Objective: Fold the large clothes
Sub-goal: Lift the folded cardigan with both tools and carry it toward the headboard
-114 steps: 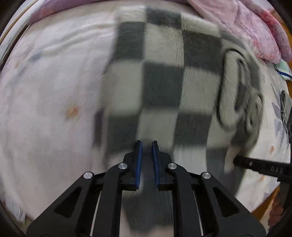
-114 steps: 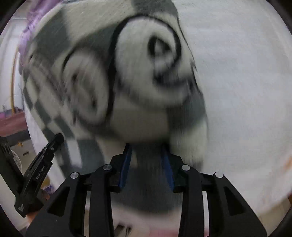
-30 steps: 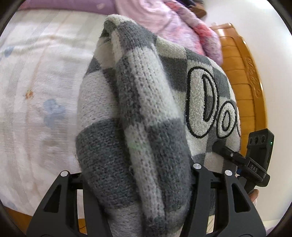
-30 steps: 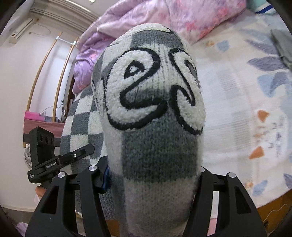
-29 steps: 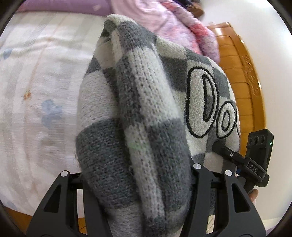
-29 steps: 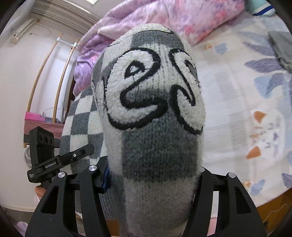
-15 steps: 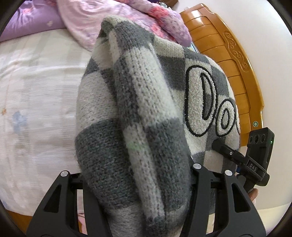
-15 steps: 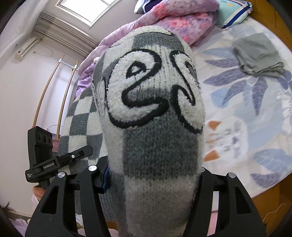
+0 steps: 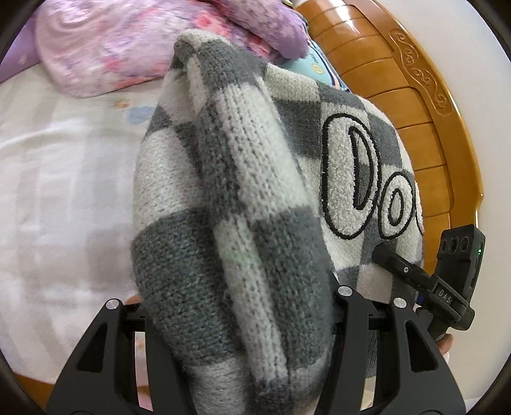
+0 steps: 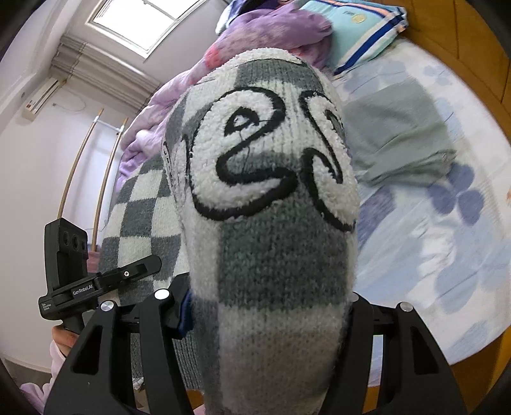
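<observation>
A thick folded grey-and-white checkered sweater (image 9: 255,175) with black-outlined fluffy letters hangs above the bed. My left gripper (image 9: 236,306) is shut on one end of the bundle, whose knit fills the gap and hides the pads. My right gripper (image 10: 268,303) is shut on the other end of the sweater (image 10: 271,207), its fingers equally buried in the wool. Each gripper shows in the other's view: the right gripper (image 9: 415,277) at the lower right, the left gripper (image 10: 127,274) at the lower left, with a person's hand under it.
Below lies a bed sheet (image 9: 48,175) with pale flower prints. A pink-purple quilt (image 9: 111,48) is heaped near the carved wooden headboard (image 9: 415,95). A folded grey garment (image 10: 399,137) and a blue striped pillow (image 10: 361,28) lie on the bed by the headboard.
Both grippers have carried the sweater bundle sideways over the bed toward the headboard. The quilt, pillow and folded grey garment now loom closer. The grips look unchanged.
</observation>
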`<state>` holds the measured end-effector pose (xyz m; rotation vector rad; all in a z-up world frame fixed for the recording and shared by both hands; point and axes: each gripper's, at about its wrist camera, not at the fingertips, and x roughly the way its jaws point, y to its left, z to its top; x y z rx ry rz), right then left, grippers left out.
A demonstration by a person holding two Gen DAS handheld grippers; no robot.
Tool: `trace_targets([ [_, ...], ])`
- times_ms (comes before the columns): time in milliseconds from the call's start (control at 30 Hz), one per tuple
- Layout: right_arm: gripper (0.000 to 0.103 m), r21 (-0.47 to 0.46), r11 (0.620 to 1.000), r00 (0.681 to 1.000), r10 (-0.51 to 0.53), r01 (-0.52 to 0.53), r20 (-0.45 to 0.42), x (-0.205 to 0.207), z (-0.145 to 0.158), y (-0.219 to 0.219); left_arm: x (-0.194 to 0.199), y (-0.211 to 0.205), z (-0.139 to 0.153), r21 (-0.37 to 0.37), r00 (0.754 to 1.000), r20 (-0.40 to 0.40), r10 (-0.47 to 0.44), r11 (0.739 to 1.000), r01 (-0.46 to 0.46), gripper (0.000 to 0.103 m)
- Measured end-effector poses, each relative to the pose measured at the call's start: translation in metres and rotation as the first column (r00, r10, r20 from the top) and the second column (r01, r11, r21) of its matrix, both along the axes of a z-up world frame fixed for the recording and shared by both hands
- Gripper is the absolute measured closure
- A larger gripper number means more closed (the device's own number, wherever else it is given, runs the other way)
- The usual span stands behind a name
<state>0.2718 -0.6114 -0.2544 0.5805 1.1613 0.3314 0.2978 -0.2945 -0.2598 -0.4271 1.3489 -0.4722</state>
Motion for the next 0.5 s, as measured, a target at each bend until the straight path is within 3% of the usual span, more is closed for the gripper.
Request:
trace_targets([
  [233,0.046,-0.037,0.999,1.000,-0.021,0.022,0.022,0.086,-0.003,-0.082,0.098,-0.103,-0.013,0.004,0.998,0.052,-0.021,1.000,0.021,0.050],
  [400,0.044,-0.076,0.997,1.000,-0.015,0.017,0.018,0.155,-0.025,-0.128,0.168,-0.162,-0.045,-0.015,0.997,0.079,0.010,1.000,-0.009,0.050],
  [433,0.042,-0.091,0.996,1.000,-0.015,0.017,0.018,0.167,-0.030,-0.136,0.181,-0.172,-0.057,-0.025,0.996,0.082,0.017,1.000,-0.015,0.050],
  [500,0.028,-0.135,0.991,1.000,-0.025,0.025,0.005,0.190,-0.051,-0.153,0.201,-0.190,-0.090,-0.045,0.995,0.098,0.028,0.999,-0.023,0.043],
])
